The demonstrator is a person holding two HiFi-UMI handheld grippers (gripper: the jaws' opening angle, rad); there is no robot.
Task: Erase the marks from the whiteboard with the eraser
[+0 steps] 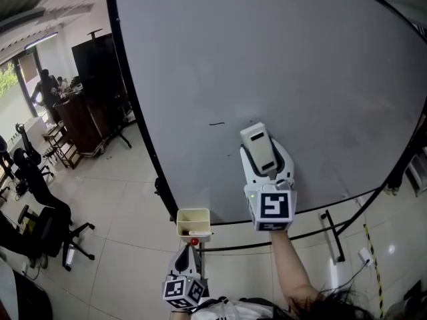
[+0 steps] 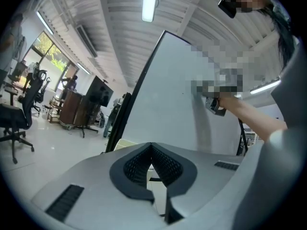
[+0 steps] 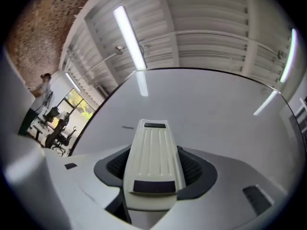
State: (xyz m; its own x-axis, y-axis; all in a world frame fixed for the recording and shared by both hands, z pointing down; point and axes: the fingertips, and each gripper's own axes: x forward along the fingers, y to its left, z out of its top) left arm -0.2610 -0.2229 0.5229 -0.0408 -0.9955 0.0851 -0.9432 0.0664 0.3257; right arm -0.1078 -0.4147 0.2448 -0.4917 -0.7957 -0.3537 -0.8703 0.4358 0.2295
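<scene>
A big whiteboard point(image 1: 280, 65) on a black frame fills the head view. One short dark mark point(image 1: 217, 123) shows on it, left of the eraser; the same mark point(image 3: 127, 127) is faint in the right gripper view. My right gripper point(image 1: 261, 153) is shut on the cream eraser point(image 1: 259, 149), held up against the board's lower middle. The eraser point(image 3: 153, 159) lies lengthwise between the jaws. My left gripper point(image 1: 187, 262) hangs low below the board, jaws closed together with nothing between them point(image 2: 152, 169).
A small cream tray point(image 1: 193, 222) holding a red-capped marker point(image 1: 195, 241) sits at the board's lower left corner. Office chairs point(image 1: 40, 225) and a dark cabinet point(image 1: 83, 122) stand left. The board's stand feet point(image 1: 333, 235) lie on the tiled floor.
</scene>
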